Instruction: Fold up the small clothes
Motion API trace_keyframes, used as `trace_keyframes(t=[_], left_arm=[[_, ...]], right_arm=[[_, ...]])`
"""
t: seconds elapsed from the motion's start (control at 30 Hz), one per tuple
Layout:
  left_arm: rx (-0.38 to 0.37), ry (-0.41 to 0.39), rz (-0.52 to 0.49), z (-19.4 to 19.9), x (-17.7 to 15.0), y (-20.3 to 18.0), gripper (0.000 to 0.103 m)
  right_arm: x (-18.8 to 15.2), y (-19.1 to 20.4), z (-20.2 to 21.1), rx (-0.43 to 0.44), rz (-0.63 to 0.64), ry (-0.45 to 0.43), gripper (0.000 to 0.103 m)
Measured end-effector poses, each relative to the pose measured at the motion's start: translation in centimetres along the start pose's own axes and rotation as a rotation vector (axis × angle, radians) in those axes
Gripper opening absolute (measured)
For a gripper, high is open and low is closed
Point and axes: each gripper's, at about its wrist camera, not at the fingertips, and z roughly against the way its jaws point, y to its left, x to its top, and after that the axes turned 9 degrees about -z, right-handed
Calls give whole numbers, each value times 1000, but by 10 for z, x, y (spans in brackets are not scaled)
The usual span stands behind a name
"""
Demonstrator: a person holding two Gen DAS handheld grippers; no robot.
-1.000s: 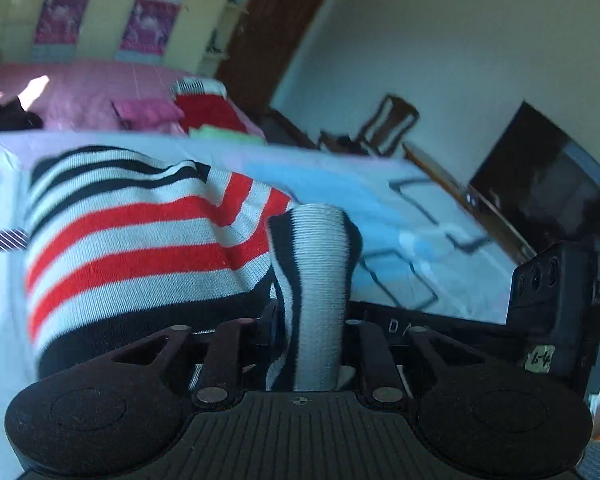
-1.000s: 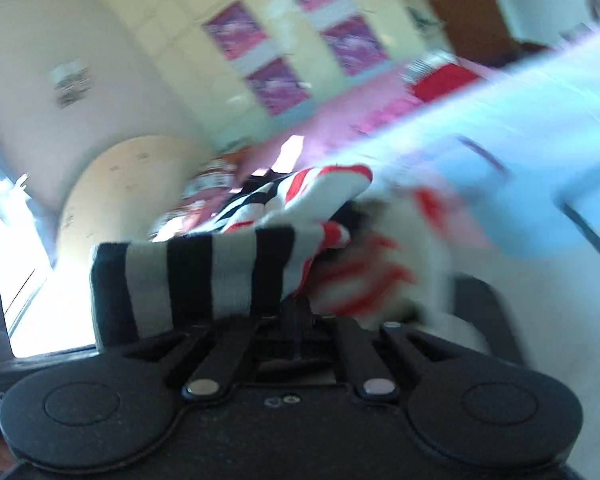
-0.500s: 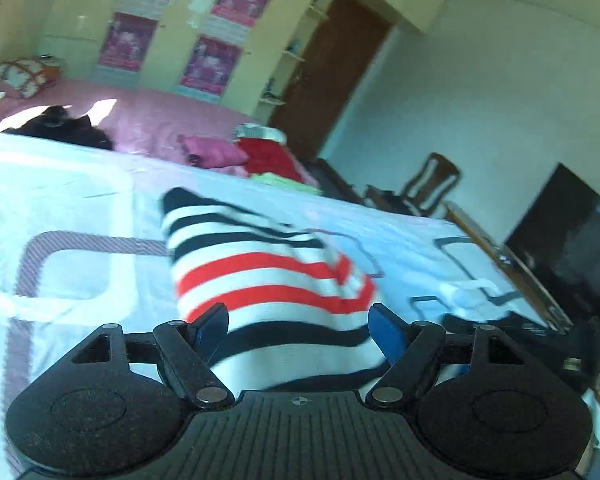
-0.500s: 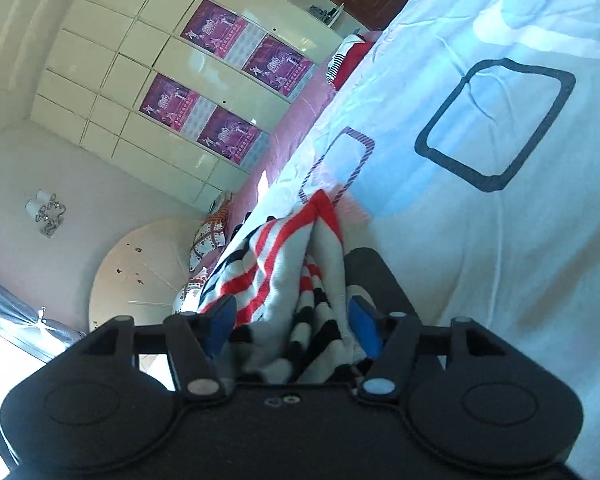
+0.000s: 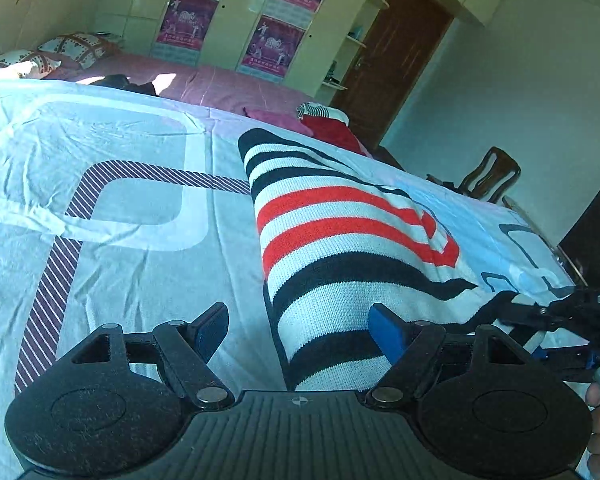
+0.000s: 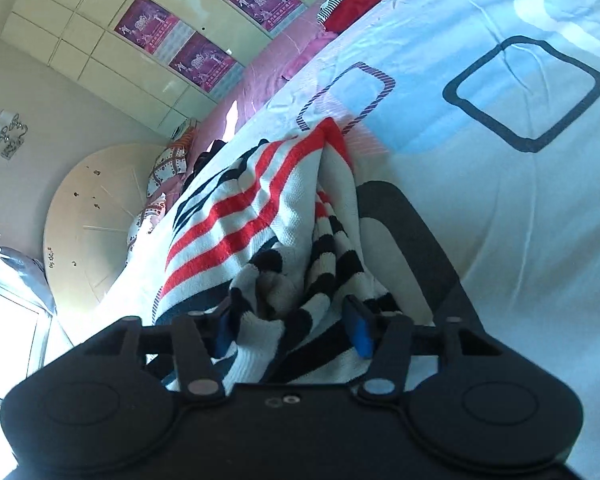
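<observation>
Nearest the left gripper point(image 5: 298, 330), its jaws stand wide with nothing pressed between them; a second ago they pinched a sleeve, and they have since opened and let it go. The striped sweater point(image 5: 340, 248) lies flat on the bed sheet point(image 5: 132, 280), one long folded band of white knit crossed by black and red stripes, its near end running in between the open blue pads without touching them.

The right gripper point(image 6: 290, 326) has its jaws set narrower after a wider spread half a second ago; they have just been closing. A bunched black-and-white cuff of the sweater point(image 6: 260, 216) sits between them, and whether the pads press it cannot be told.

There is one sweater on the pale blue sheet, which is printed with rounded squares. Farther off, a small pile of clothes point(image 5: 328, 124) rests on a pink bed point(image 5: 220, 88). Beyond that stand a wardrobe with four pink posters point(image 5: 188, 20), a brown door point(image 5: 396, 56) and one wooden chair point(image 5: 490, 176).
</observation>
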Motion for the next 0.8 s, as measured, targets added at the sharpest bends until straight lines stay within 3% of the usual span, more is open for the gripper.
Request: trace_keyframes(t=[0.03,0.13,0.2,0.23,0.3,0.33,0.4,0.47,0.5,0.67,0.8], left_arm=[[9,-16,-1,3,0,-1,76],[20,-69,-11,10,-3,-3,76],[5,-62,-3,8,-7,0,76],[12,-47,-2,5,-10,1,76],[-1,-14,1,-1,-14,4,76],[4,-4,7,-2,-14,5,76],[10,-34,-23,6,-8,2,76],[6,-75,-24,12,0,5,76],[-10,-87,-10,11,5,8,76],[-21,-76,-16,-19,37,18,76],[-89,0,40,-57,55,34,76]], right_arm=[[-2,5,3,8,49,-30,21],[-15,19,30,170,207,-156,20],[-23,12,36,221,281,-187,20],[-24,2,30,187,270,-176,20],[-19,-29,2,24,184,-91,19],[-18,-41,1,79,142,-92,18],[-13,-38,11,108,121,-102,26],[-8,-30,24,123,144,-193,46],[-3,-28,26,134,143,-212,49],[51,-21,-14,121,146,-176,47],[81,-16,-52,123,128,-69,47]])
